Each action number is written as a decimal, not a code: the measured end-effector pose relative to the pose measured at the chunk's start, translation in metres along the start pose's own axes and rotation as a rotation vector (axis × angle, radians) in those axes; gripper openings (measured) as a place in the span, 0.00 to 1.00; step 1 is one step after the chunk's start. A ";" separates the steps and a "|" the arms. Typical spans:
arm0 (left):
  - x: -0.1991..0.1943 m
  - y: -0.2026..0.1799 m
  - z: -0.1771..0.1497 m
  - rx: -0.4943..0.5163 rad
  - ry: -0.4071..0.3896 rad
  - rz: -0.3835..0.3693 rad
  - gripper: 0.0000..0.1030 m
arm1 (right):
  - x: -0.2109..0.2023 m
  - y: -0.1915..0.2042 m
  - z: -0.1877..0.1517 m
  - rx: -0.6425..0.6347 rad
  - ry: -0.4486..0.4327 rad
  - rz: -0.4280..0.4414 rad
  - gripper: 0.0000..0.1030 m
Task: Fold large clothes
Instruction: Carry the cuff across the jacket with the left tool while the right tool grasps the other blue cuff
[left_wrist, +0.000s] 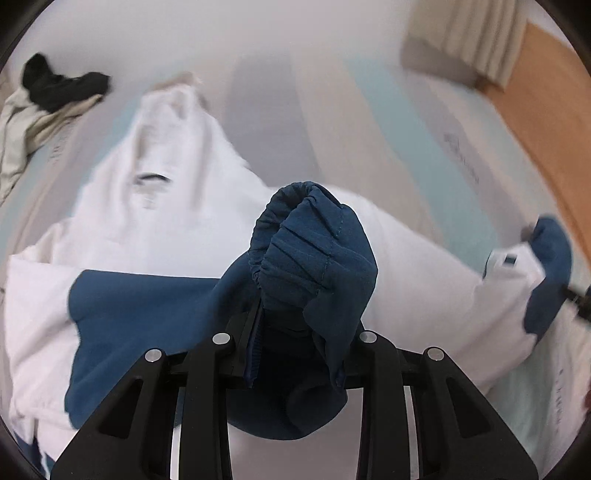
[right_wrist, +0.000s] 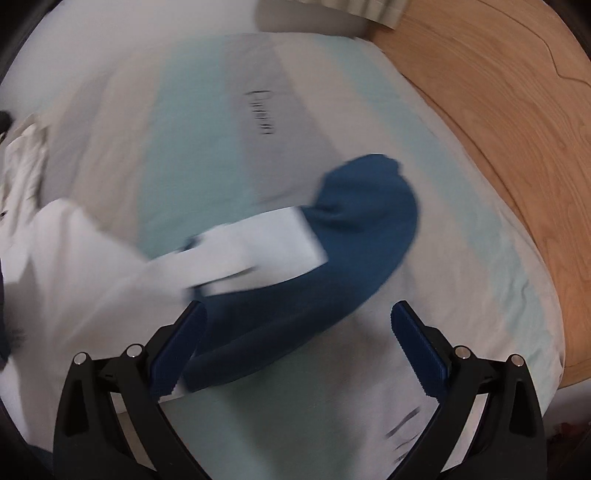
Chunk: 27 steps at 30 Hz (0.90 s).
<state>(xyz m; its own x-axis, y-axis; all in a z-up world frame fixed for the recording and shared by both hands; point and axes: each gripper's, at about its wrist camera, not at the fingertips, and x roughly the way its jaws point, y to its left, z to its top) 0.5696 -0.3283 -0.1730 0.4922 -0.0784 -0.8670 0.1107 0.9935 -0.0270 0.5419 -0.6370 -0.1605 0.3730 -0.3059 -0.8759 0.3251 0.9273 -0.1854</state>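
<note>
Two sleeves in play on one white-and-blue sweatshirt, spread across the striped bedsheet, hood end away from the left camera. Left sleeve's blue ribbed cuff bunched and clamped in left gripper, jaws close together on the cloth, cuff standing up above them. Other blue sleeve lying curved on the sheet, its lower end just inside right gripper; jaws wide apart, blue pads bare, nothing pinched.

Handling, as a judgement: soft, limp, medium-weight knit; drapes and drags rather than holding any shape. Low slip against ridged pads, no breakage risk. Elastic cuffs thick and gathered, hence the surest hold; seam at the blue and white join a fair second. Single-layer pinches in the white body likely to pull a peak and wrinkle the fold.

Pose: both grippers angled steeply down toward the bed. Both views streaked, so fine detail of the fabric edges not readable. Right gripper over the near side of the bed, wooden floor beyond the mattress edge.

Elsewhere: small heap of cream and black clothes at far left of the bed, well apart from the sweatshirt. Curtain hem at top right.
</note>
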 end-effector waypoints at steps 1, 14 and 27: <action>0.006 -0.006 -0.001 0.017 0.006 0.006 0.28 | 0.007 -0.015 0.005 0.021 -0.003 -0.015 0.93; 0.065 -0.055 -0.002 0.113 0.073 -0.014 0.36 | 0.106 -0.109 0.058 0.292 0.147 0.218 0.93; 0.057 -0.087 0.004 0.099 0.029 -0.200 0.64 | 0.127 -0.101 0.071 0.368 0.240 0.242 0.23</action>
<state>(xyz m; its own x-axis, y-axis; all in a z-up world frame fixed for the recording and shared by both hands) 0.5912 -0.4198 -0.2177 0.4270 -0.2692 -0.8633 0.2886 0.9453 -0.1520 0.6183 -0.7849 -0.2216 0.2794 0.0073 -0.9601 0.5549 0.8149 0.1677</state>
